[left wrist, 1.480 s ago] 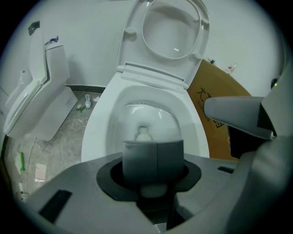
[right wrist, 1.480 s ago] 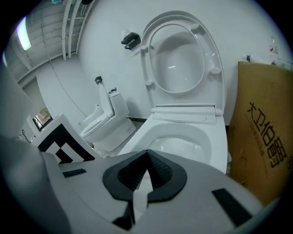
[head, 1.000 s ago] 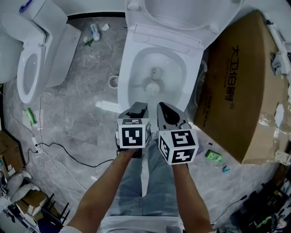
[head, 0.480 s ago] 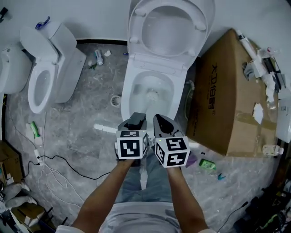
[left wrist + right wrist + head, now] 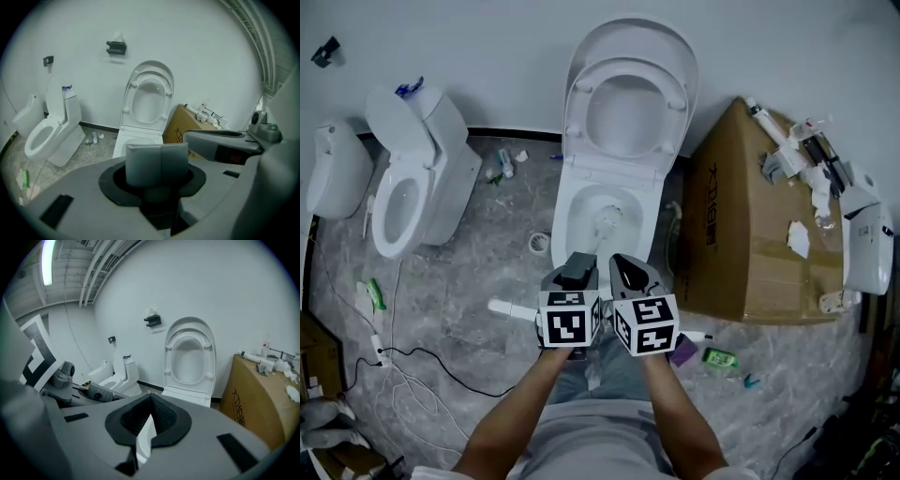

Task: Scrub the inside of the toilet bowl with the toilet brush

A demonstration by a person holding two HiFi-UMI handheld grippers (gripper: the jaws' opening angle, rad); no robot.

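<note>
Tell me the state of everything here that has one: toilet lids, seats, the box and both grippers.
Lid of the middle white toilet: raised against the wall.
Seat of the middle white toilet: raised, bowl open.
Lid of the left white toilet: up.
Seat of the left white toilet: down.
Brown cardboard box: closed, clutter on top.
Left gripper: shut, empty.
Right gripper: shut, empty.

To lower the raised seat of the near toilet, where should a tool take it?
Grip the seat at its top arc, from the front: it stands upright against the lid, hinged at the bottom, so the top is its thin, free edge. Whether a jaw fits behind cannot be told.
</note>
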